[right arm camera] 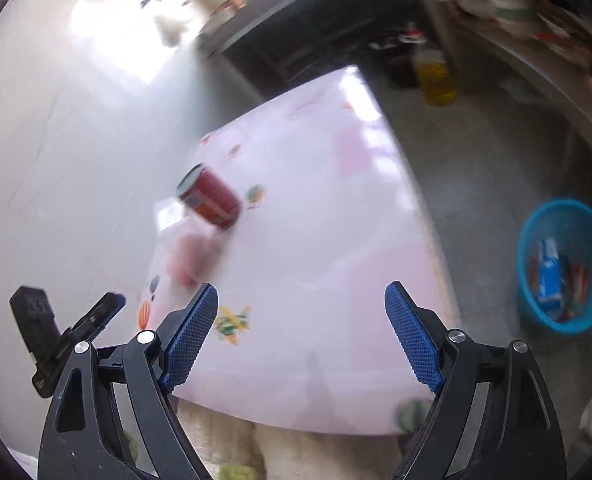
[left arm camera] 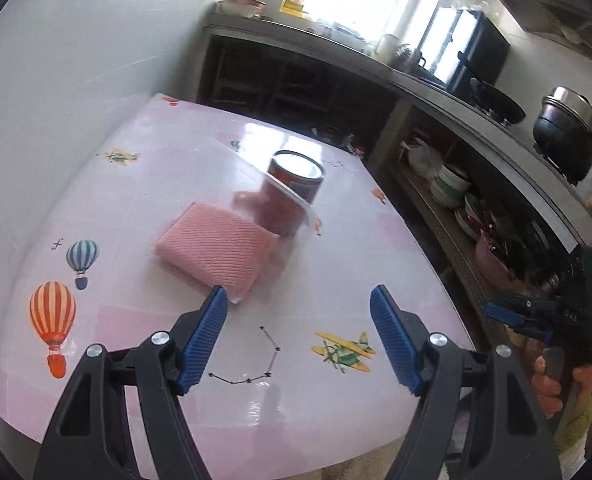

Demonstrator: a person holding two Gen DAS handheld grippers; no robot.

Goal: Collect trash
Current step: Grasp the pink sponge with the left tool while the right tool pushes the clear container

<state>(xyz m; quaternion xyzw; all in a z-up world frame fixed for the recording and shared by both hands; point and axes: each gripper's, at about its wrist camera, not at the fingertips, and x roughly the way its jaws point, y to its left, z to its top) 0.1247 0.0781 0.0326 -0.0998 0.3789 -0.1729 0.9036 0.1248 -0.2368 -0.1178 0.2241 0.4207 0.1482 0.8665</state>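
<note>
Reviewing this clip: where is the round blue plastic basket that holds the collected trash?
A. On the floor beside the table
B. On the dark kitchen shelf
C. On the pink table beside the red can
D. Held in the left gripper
A: in the right wrist view the round blue plastic basket stands on the grey floor beside the pink table, with wrappers inside.

Glossy printed plastic tablecloth point(left arm camera: 144, 184), ribbed pink cloth point(left arm camera: 216, 248), shiny metal-rimmed can point(left arm camera: 296, 178)

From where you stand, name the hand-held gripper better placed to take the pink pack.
Left, probably. The left hand-held gripper stands open with one finger beside the pink pack. The right hand-held gripper, also open, faces bare table, farther away.
</note>
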